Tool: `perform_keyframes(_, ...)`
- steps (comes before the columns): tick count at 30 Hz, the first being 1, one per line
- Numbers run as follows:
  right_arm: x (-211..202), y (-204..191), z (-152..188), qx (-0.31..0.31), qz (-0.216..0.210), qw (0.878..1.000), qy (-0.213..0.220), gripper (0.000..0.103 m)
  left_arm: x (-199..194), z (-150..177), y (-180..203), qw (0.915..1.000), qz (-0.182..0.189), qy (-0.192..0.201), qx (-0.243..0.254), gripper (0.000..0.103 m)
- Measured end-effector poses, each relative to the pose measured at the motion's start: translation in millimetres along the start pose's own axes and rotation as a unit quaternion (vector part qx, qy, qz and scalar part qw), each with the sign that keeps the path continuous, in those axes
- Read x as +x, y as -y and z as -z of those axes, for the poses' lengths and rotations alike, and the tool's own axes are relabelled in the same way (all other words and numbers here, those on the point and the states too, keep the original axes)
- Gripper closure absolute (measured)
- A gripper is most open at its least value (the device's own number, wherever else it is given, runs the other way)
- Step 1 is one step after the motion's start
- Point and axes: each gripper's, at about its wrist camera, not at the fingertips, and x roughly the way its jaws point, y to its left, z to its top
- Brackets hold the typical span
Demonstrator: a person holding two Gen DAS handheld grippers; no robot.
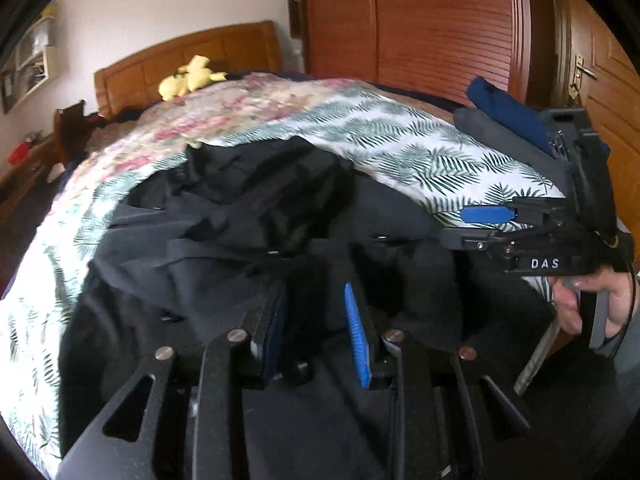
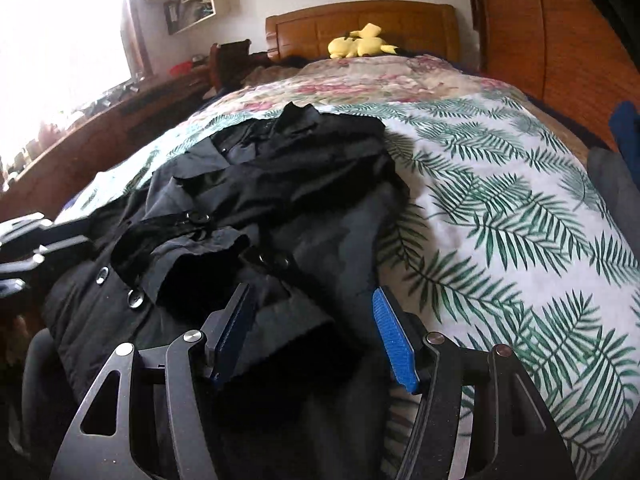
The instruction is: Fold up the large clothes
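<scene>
A large black buttoned coat (image 2: 256, 208) lies rumpled on the bed, on a white sheet with green leaf print (image 2: 500, 208). It also fills the left wrist view (image 1: 240, 216). My left gripper (image 1: 316, 312) is open, its blue-padded fingers (image 1: 356, 332) spread just over the coat's near edge. My right gripper (image 2: 312, 320) is open wide over a sleeve cuff (image 2: 288, 328) at the coat's right side. The right gripper also shows from the side in the left wrist view (image 1: 486, 224), open, held by a hand.
A yellow plush toy (image 2: 360, 42) lies by the wooden headboard (image 2: 360, 24). A floral quilt (image 2: 360, 80) covers the far bed. Folded blue and grey clothes (image 1: 504, 120) sit at the bed's right edge. A wooden wardrobe (image 1: 420, 20) and door stand behind.
</scene>
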Motion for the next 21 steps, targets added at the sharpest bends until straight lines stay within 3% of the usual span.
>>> perform_keyframes(3, -3.5, 9.0, 2.9, 0.025, -0.009, 1.000, -0.004, 0.040, 13.8, -7.4, 19.1, 0.9996, -0.008, -0.012, 0.023, 0.076)
perform_keyframes(8, -17.0, 18.1, 5.3, 0.025, 0.010, 1.000, 0.006, 0.040, 42.0, -14.6, 39.0, 0.9972, -0.008, -0.056, 0.048, 0.076)
perform_keyframes(12, -21.0, 24.4, 12.6, 0.018, 0.025, 1.000, 0.002, 0.040, 62.2, -13.0, 43.3, 0.9938, -0.034, -0.087, 0.060, 0.076)
perform_keyframes(18, -26.3, 25.2, 17.6, 0.009, 0.030, 1.000, 0.002, 0.040, 71.8, -8.6, 45.1, 0.9898, -0.065, -0.091, 0.088, 0.076)
perform_keyframes(20, -26.2, 22.7, 16.5, 0.007, 0.029, 1.000, 0.004, 0.040, 70.1, -8.6, 44.1, 0.9883, -0.080, -0.085, 0.098, 0.092)
perform_keyframes(21, -25.9, 21.1, 15.5, 0.006, 0.028, 1.000, 0.005, 0.040, 68.6, -9.1, 41.9, 0.9885, -0.080, -0.082, 0.098, 0.095)
